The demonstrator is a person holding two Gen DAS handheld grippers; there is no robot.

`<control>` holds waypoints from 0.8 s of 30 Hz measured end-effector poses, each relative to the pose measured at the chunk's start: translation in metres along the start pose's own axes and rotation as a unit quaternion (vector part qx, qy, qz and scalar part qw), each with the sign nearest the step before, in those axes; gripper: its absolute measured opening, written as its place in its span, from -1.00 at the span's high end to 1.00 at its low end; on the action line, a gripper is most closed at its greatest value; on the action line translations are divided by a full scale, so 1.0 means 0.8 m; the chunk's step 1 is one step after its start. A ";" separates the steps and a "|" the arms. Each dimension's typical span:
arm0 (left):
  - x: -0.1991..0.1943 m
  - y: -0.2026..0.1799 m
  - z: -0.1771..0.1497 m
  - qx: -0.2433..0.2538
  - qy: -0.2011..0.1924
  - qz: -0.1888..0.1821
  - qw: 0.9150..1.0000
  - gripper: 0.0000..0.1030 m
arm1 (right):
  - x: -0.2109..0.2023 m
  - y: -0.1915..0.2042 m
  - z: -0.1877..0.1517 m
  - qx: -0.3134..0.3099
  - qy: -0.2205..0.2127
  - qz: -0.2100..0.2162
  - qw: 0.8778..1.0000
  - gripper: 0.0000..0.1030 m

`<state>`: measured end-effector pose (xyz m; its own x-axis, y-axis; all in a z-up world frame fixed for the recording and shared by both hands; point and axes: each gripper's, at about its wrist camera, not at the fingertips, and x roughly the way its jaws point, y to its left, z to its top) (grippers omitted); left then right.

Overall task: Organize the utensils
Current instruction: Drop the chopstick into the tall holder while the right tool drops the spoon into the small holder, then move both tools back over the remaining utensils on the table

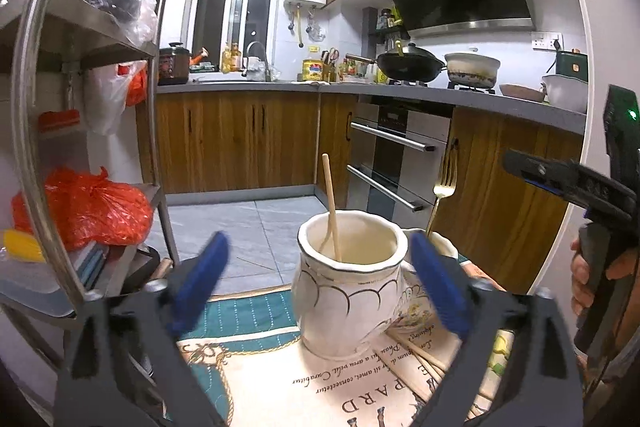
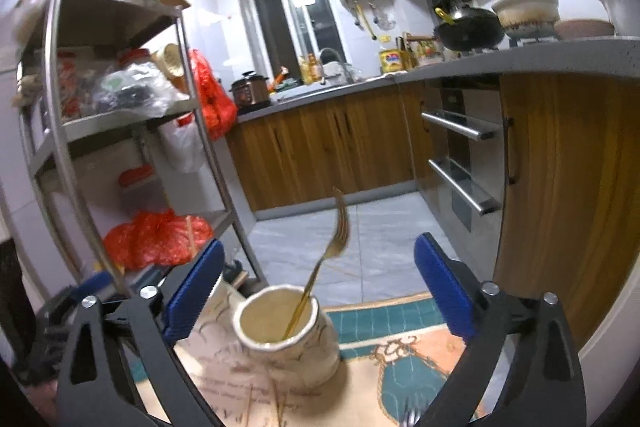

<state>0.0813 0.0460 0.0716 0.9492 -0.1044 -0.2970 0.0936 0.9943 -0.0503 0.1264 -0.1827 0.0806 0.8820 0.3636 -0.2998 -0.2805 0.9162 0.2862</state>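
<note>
Both grippers, left gripper (image 1: 316, 283) and right gripper (image 2: 318, 291), are held wide apart, empty. Loose chopsticks (image 1: 416, 351), beside the ceramic jar (image 1: 348, 299), are judged light, stiff and slippery; mid-shaft is best gripped.

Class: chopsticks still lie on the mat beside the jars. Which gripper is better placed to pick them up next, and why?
Probably the left gripper. Its jaws are open and empty, and the loose chopsticks lie just below its right finger. In the right wrist view the right gripper, also open, faces the fork jar; chopsticks barely show.

Cloth (image 1: 280, 379): "PARD", upside-down; small script unreadable.
</note>
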 end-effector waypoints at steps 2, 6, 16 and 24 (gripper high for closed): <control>-0.007 -0.001 0.001 0.000 -0.005 0.002 1.000 -0.89 | -0.011 0.002 -0.004 -0.013 -0.003 -0.013 1.000 -0.90; -0.021 -0.004 0.000 -0.004 0.000 0.005 1.000 -0.89 | -0.030 0.002 -0.013 -0.019 0.012 -0.010 1.000 -0.90; -0.050 -0.019 -0.020 -0.002 0.020 -0.002 1.000 -0.89 | -0.080 -0.010 -0.056 -0.028 0.032 -0.031 0.999 -0.90; -0.054 -0.027 -0.043 -0.006 0.045 -0.003 0.999 -0.89 | -0.095 -0.020 -0.082 -0.027 0.047 -0.044 0.998 -0.90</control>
<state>0.0275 0.0279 0.0525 0.9175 -0.1119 -0.3817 0.0951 0.9935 -0.0627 0.0388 -0.2142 0.0388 0.8651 0.2938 -0.4066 -0.2261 0.9519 0.2067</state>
